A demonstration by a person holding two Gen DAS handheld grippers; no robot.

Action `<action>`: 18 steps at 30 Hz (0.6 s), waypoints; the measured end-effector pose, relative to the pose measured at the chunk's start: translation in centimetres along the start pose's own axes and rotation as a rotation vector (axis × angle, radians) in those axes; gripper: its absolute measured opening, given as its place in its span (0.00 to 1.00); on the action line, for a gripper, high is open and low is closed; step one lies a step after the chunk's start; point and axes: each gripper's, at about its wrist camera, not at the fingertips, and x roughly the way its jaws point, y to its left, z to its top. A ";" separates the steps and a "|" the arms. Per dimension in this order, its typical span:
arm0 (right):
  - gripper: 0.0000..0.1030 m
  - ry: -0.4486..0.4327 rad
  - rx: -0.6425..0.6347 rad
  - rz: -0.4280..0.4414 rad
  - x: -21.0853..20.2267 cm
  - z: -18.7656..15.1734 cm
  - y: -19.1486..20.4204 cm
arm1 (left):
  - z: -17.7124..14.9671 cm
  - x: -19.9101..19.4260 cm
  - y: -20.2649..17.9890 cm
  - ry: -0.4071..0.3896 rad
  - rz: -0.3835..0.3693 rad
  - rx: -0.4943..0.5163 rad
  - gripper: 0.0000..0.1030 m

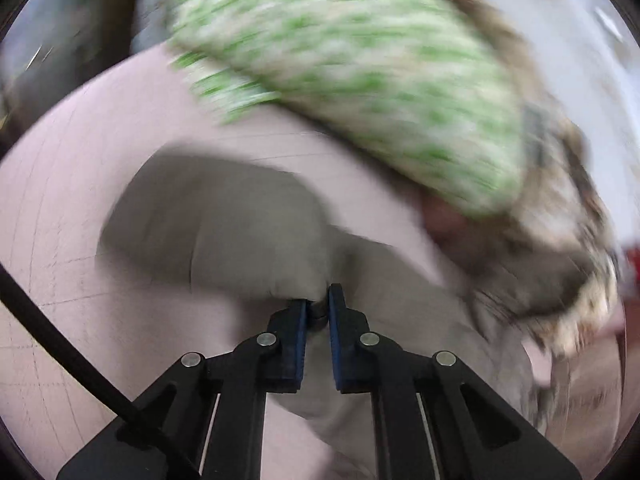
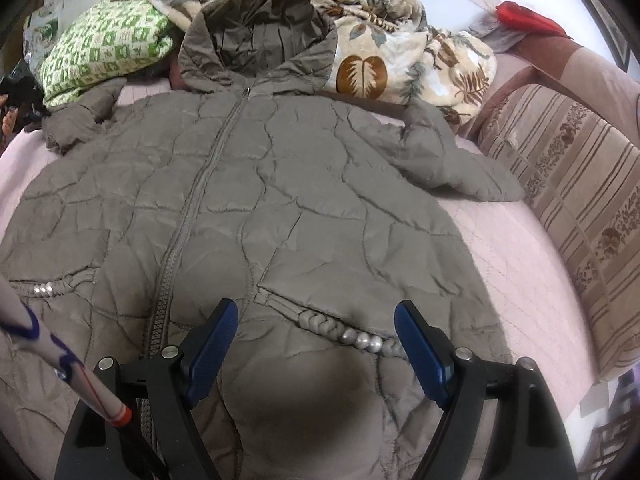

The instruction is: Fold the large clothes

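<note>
A large grey-brown quilted hooded jacket (image 2: 248, 208) lies face up on a pink bed sheet (image 2: 516, 248), zipper closed, hood at the far end. One sleeve (image 2: 448, 160) is bent at the right, the other (image 2: 80, 120) is bunched at the far left. My right gripper (image 2: 316, 324) is open just above the jacket's lower front, straddling a beaded pocket trim (image 2: 360, 338). In the blurred left wrist view, my left gripper (image 1: 318, 308) is shut on a fold of the jacket's grey fabric (image 1: 224, 224) above the sheet (image 1: 80, 184).
A green-and-white patterned pillow (image 2: 104, 48) (image 1: 360, 72) and a leaf-print blanket (image 2: 400, 52) lie at the head of the bed. A striped cushion or bolster (image 2: 580, 184) runs along the right side. A red object (image 2: 524, 16) sits at the far right corner.
</note>
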 end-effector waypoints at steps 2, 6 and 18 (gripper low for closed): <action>0.82 -0.020 0.013 0.002 -0.8 0.1 -0.4 | -1.8 -1.6 -5.0 -0.010 -0.052 0.111 0.09; 0.82 -0.034 0.078 0.026 -2.2 0.0 -1.9 | -8.3 -3.7 -14.0 0.023 -0.200 0.291 0.09; 0.82 -0.034 0.210 0.054 -5.1 -0.3 -6.9 | -24.2 -8.2 -13.0 0.045 -0.075 0.433 0.59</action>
